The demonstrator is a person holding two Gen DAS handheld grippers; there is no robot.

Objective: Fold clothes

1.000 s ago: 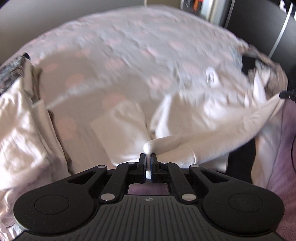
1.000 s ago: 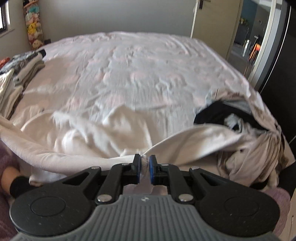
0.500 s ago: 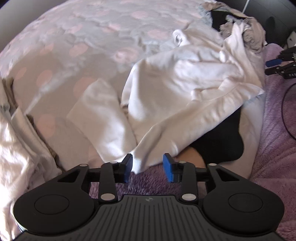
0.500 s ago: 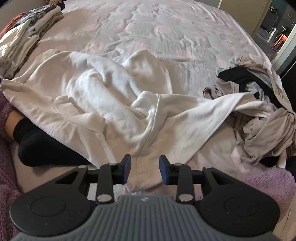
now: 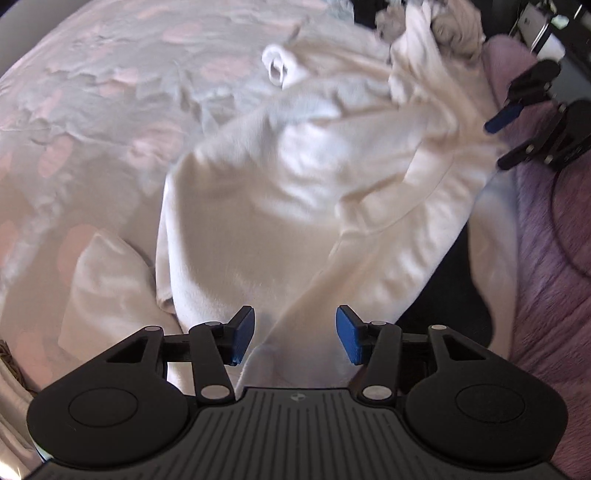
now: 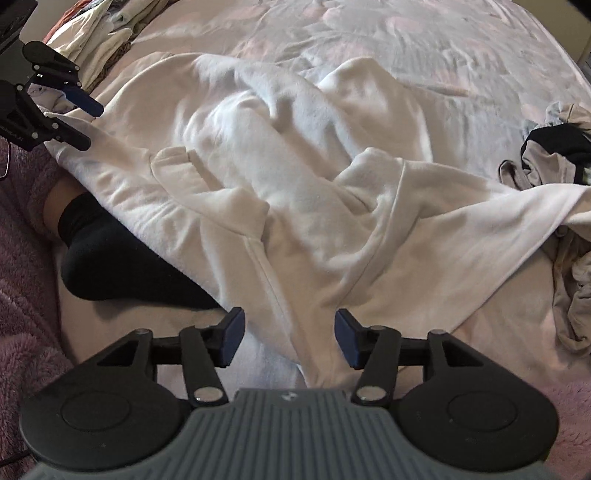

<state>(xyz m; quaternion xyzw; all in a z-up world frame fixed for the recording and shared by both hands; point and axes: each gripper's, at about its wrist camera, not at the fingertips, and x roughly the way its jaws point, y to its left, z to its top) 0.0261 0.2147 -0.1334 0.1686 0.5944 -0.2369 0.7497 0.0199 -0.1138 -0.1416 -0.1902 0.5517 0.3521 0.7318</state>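
Note:
A white hooded sweatshirt (image 5: 288, 192) lies crumpled on the bed, its hem toward me; it also shows in the right wrist view (image 6: 295, 177). My left gripper (image 5: 294, 334) is open, its jaws apart over the near left edge of the sweatshirt, holding nothing. My right gripper (image 6: 289, 341) is open over the near hem, empty. Each gripper shows in the other's view: the right one at the far right (image 5: 517, 122), the left one at the far left (image 6: 70, 110).
The bed has a grey sheet with pink dots (image 6: 406, 33). A pile of unfolded grey and black clothes (image 6: 557, 155) lies at the right. Folded clothes (image 6: 96, 37) are stacked at the far left. A foot in a black sock (image 6: 110, 266) and a purple rug (image 6: 22, 277) are near me.
Both grippers were shut on the sweatshirt's hem a second ago. They laid it down on the bed, opened and let go, and now hover wider open over it.

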